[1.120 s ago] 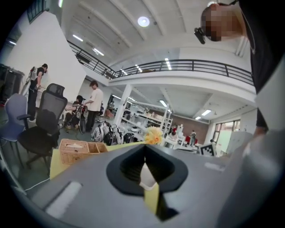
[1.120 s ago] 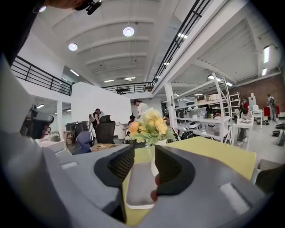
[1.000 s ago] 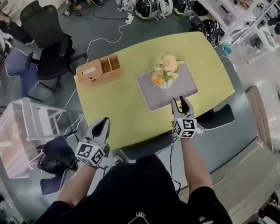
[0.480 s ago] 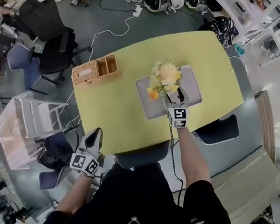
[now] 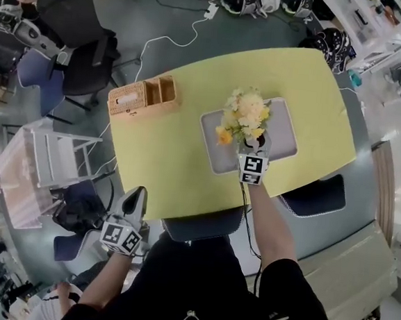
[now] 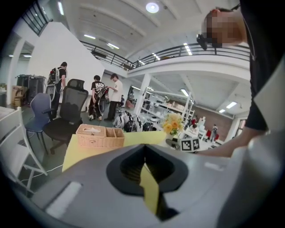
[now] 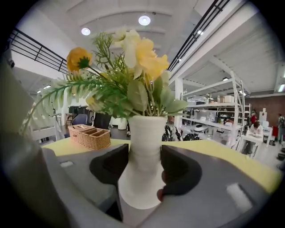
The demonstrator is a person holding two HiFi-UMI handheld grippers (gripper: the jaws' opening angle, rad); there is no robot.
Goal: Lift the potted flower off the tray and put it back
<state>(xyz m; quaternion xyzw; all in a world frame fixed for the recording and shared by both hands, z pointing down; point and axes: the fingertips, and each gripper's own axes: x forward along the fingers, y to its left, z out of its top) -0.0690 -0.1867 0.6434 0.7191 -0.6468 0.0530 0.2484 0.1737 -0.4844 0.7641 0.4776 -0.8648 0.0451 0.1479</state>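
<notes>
Grey tray [image 5: 286, 137] near table [image 5: 165, 161] edge; right tongs [image 5: 255, 145] just closing on potted flower [image 5: 245, 116].

Our left gripper [image 6: 144, 156] shows its black jaws closed together, nothing between them. Beyond them we see a woven wicker basket [image 6: 100, 136] on the pale yellow table [image 6: 82, 153], and yellow potted flowers [image 6: 173, 124] farther right.

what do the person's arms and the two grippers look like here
Both the left gripper and the right gripper have light grey bodies, black jaw pads and a white cube with black square markers. A thin black cable runs along the right arm. The person wears a black short-sleeved top. The right jaws have just been closing, with the white vase of the potted flower between them.
</notes>
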